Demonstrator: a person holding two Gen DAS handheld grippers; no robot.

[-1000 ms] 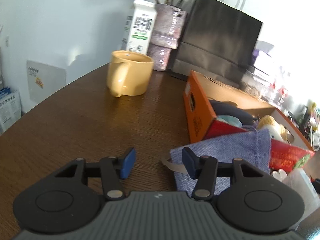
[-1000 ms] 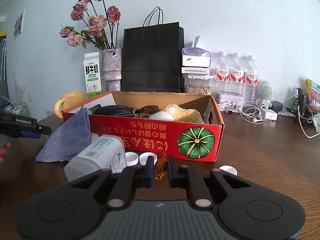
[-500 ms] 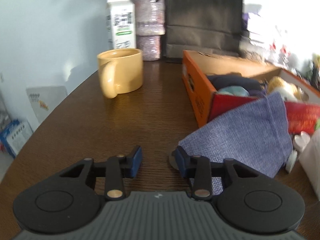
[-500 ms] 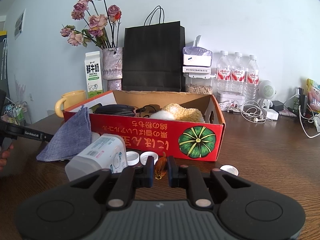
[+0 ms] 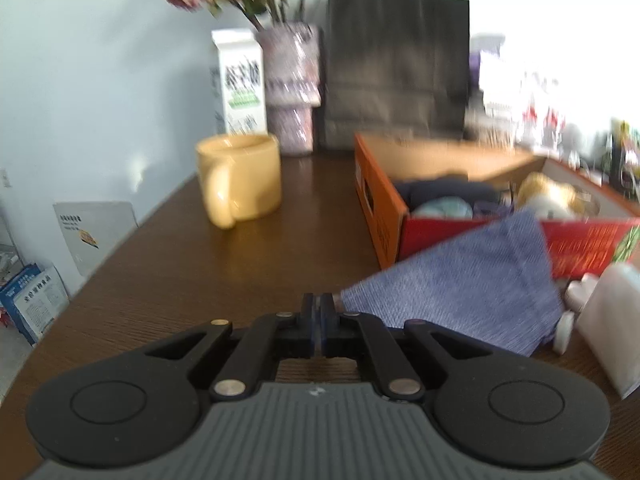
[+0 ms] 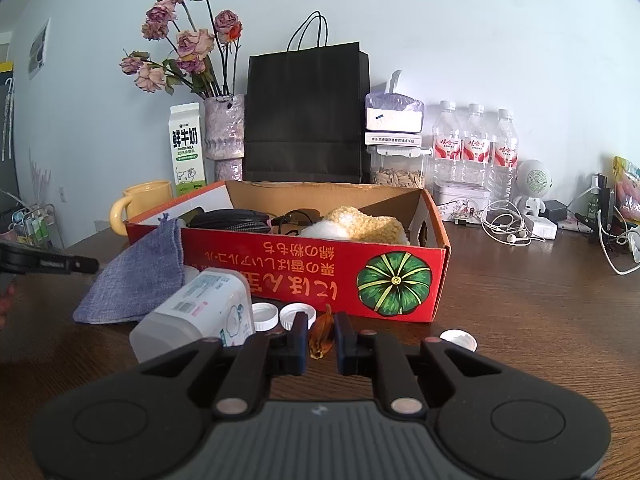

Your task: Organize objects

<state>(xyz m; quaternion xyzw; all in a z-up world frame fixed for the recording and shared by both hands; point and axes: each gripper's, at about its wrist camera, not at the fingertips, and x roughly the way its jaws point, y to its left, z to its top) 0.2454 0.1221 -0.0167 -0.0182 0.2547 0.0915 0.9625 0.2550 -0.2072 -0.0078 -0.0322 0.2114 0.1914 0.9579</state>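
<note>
A blue-grey cloth pouch leans on the near wall of the red cardboard box. My left gripper is shut just left of the pouch's corner, and nothing shows between its pads. In the right wrist view the left gripper points at the pouch from the left. My right gripper is shut on a dried brown bud just above the table in front of the box. A white plastic bottle lies on its side beside it.
Loose white caps lie by the box front. A yellow mug, milk carton, flower vase and black paper bag stand behind. Water bottles and earphone cables crowd the back right.
My left gripper's jaws have gone from wide apart to shut, and the gripper has rolled level and shifted beside the pouch's corner. The right gripper has kept still on the bud.
</note>
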